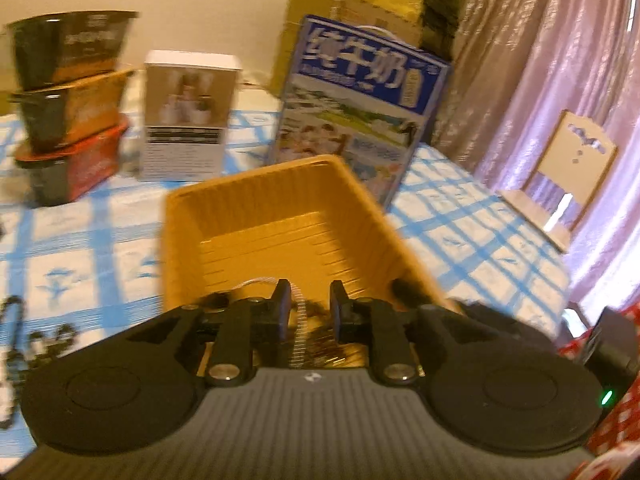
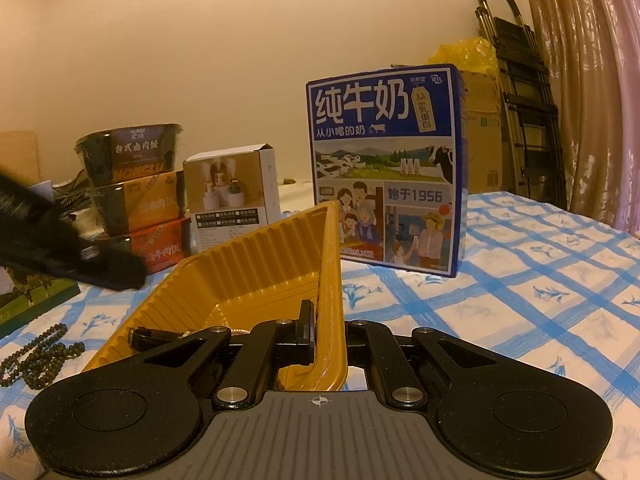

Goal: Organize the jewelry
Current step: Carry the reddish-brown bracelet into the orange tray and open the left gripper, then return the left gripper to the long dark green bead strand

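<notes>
The left gripper stood slightly parted, a silvery chain between its jaws; the right gripper clamped the yellow tray wall.

Both wrist views close, low, facing yellow tray, milk carton

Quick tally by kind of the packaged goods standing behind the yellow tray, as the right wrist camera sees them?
Stacked meal bowls: 3
Small white box: 1
Blue milk carton box: 1
Total: 5
</notes>
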